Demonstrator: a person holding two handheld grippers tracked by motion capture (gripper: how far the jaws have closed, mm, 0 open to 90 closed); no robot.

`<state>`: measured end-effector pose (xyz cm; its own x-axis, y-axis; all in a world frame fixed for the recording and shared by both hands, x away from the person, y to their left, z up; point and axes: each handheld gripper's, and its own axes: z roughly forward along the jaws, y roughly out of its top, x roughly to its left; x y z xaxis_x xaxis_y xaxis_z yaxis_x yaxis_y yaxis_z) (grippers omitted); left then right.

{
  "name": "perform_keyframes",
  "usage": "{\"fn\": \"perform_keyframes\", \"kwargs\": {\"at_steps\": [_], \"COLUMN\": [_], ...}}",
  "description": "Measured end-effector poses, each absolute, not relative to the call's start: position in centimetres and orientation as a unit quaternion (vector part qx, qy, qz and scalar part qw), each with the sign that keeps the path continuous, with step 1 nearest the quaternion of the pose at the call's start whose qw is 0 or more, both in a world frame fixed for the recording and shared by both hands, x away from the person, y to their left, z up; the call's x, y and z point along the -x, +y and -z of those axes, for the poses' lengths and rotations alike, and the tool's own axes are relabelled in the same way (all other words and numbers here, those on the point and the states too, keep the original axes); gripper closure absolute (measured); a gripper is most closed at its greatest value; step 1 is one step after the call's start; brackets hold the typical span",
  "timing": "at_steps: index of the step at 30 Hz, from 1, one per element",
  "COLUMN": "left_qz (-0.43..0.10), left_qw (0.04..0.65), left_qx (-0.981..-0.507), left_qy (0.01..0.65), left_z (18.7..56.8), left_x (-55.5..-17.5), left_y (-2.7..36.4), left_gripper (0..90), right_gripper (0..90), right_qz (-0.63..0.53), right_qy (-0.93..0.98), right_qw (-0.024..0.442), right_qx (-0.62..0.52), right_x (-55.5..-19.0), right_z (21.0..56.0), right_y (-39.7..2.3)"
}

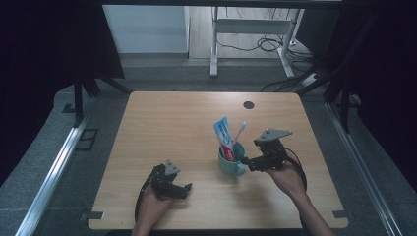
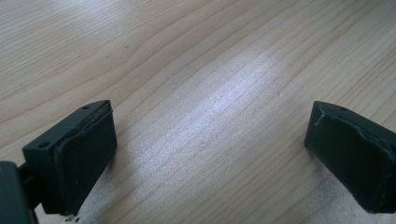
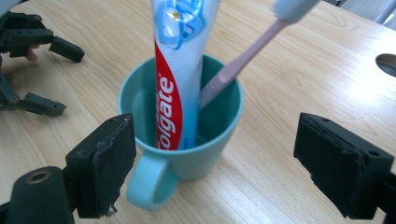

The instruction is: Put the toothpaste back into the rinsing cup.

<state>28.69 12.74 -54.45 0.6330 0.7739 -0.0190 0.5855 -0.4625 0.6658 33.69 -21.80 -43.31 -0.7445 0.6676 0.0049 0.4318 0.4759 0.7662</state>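
- Wooden table (image 1: 167,128) on grey carpet, dark curtains either side, a desk frame and loose cables behind; round cable hole (image 1: 249,104) near the far edge.
- Teal mug (image 1: 231,160) stands upright right of centre on the table, handle (image 3: 148,181) turned toward the person's side.
- Inside the mug: Colgate toothpaste tube (image 3: 180,70) standing nearly upright, and a pink toothbrush (image 3: 247,51) leaning to the far right against the rim, head up.
- Right gripper (image 1: 250,162) sits level just beside the mug on its right; the right gripper view shows its jaws spread wide, released, nothing pinched. The handle is close to one pad (image 3: 109,168); can't tell if they touch.
- Left gripper (image 1: 183,189) rests low near the front edge, well apart from the mug, jaws wide open over bare wood, holding nothing.
- Judgement: mug looks loaded already, right gripper either backing off or lining up on the mug.
- Risks from here:
- a pad catching the handle would spin or drag the mug
- tall tube and leaning brush make it top-heavy, so a sideways knock could tip it
- closing on the rim rather than the body or handle could let the smooth wall slip
- brush could get flicked out if the gripper goes high.
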Motion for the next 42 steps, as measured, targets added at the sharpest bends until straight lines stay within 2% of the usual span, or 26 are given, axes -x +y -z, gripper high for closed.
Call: {"fn": "perform_keyframes", "kwargs": {"at_steps": [24,42], "left_qz": [-0.145,-0.144], "left_qw": [0.328,0.329], "left_qx": [-0.842,-0.839], "left_qy": [0.403,0.409], "left_z": [54.5,54.5], "left_x": [-28.7,-28.6], "left_y": [12.7,12.7], "left_gripper": [2.3,2.5], "right_gripper": [3.3,1.8], "right_qz": [-0.37,-0.341], "right_qy": [0.844,0.845], "right_qw": [0.165,0.171], "right_qx": [-0.351,-0.375], "right_x": [-32.8,-31.5], "right_z": [44.1,47.9], "right_y": [-26.2,-28.5]}}
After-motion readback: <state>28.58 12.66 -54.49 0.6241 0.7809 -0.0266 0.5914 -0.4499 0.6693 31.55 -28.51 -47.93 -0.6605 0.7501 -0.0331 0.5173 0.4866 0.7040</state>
